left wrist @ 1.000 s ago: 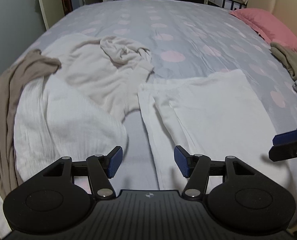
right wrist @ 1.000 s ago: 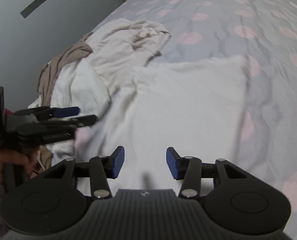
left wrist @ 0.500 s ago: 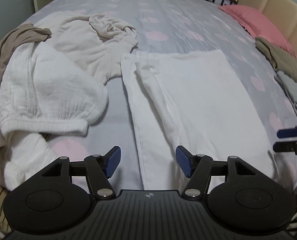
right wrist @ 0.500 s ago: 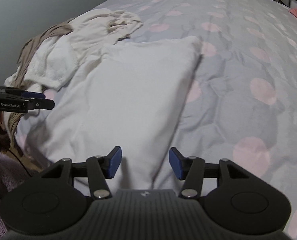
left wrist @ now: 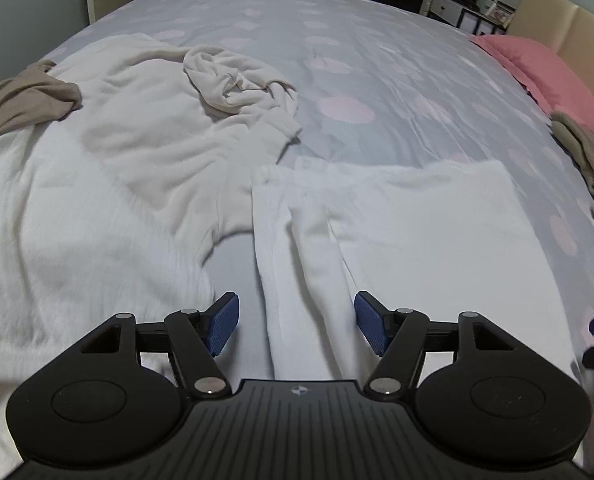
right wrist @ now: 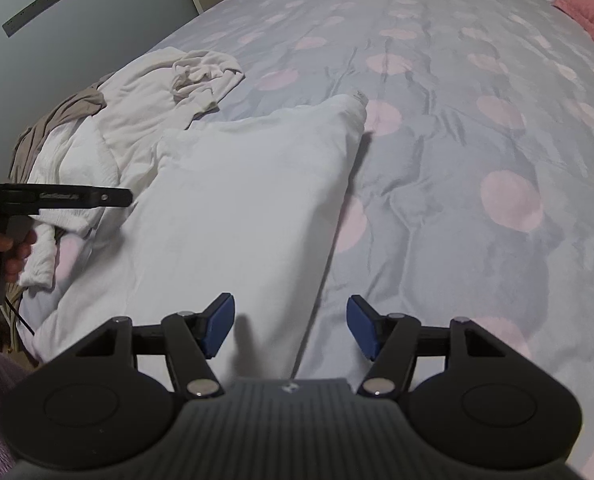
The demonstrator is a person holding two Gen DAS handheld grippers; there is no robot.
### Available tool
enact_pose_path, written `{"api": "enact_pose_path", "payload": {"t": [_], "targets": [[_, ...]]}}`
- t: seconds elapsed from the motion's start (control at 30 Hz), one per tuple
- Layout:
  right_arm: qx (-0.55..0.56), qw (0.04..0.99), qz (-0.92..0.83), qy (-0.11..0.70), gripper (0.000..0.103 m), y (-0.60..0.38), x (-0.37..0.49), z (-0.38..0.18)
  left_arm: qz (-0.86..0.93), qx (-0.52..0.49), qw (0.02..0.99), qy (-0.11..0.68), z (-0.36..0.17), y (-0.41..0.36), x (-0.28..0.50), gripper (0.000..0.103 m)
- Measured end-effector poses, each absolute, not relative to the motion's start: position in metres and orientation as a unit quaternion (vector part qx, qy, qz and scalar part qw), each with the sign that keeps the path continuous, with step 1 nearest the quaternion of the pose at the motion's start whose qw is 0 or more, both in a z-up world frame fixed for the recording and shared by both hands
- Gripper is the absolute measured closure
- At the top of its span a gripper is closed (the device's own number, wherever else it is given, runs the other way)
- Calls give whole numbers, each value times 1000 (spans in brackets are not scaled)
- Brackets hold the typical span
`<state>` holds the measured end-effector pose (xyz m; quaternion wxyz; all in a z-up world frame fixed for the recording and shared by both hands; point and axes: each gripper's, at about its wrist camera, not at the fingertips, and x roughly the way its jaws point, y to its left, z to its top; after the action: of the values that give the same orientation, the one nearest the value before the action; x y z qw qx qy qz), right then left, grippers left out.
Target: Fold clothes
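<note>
The white garment (left wrist: 409,232) lay flat on the dotted bedspread (left wrist: 377,80), just right of a heap of cream clothes (left wrist: 145,148). The left gripper (left wrist: 296,322) hovered over its near left edge, fingers spread and empty. The right gripper (right wrist: 290,326) hovered over its near right edge, fingers likewise spread and empty.

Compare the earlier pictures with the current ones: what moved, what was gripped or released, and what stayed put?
Only the grippers moved. The left gripper swung out and back over the near left edge of the white folded garment; the right gripper shifted to its right edge. Nothing was gripped or released: both stayed open and empty. The garment, cream sweater and brown cloth lie as before.
</note>
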<state>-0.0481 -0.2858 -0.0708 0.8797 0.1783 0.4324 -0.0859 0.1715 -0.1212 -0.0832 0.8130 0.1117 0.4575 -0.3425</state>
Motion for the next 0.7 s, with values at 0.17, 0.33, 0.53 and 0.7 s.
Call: {"api": "enact_pose_path", "payload": {"t": [0.17, 0.33, 0.53, 0.7], "targets": [[190, 883, -89, 419, 38, -305, -21, -73, -326, 95, 817, 466, -97, -137, 196, 41], [220, 886, -112, 391, 37, -331, 16, -75, -321, 74, 825, 458, -96, -142, 207, 57], [263, 875, -142, 381, 36, -360, 62, -96, -335, 87, 824, 449, -96, -148, 208, 69], [300, 870, -122, 373, 68, -367, 62, -114, -339, 92, 826, 440, -95, -150, 208, 87]]}}
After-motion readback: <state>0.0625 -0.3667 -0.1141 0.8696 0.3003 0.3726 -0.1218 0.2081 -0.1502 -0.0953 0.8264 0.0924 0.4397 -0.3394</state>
